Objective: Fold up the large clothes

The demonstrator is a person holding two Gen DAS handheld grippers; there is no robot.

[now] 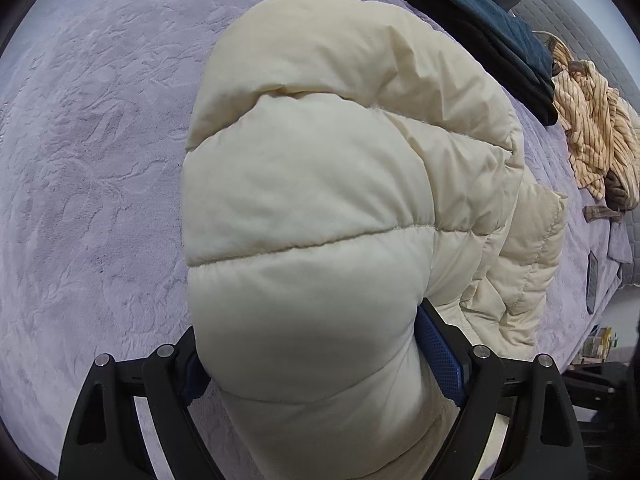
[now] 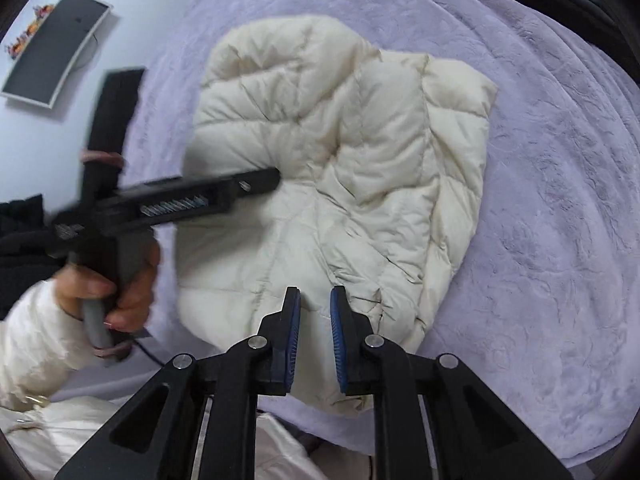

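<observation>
A cream puffer jacket (image 2: 332, 184) lies bunched on a lilac blanket (image 2: 540, 240). In the left wrist view a thick roll of the jacket (image 1: 312, 220) fills the space between the fingers of my left gripper (image 1: 312, 356), which is closed on it; the fingertips are mostly hidden by the fabric. The left gripper also shows in the right wrist view (image 2: 256, 178), held by a hand, its tip pressed into the jacket. My right gripper (image 2: 316, 300) hovers over the near edge of the jacket with its blue pads a small gap apart and nothing between them.
Dark folded clothes (image 1: 480, 12) and a striped tan garment (image 1: 592, 128) lie at the far side of the bed. A monitor (image 2: 52, 48) stands off the bed on the left. The person's cream sleeve (image 2: 36, 340) is at lower left.
</observation>
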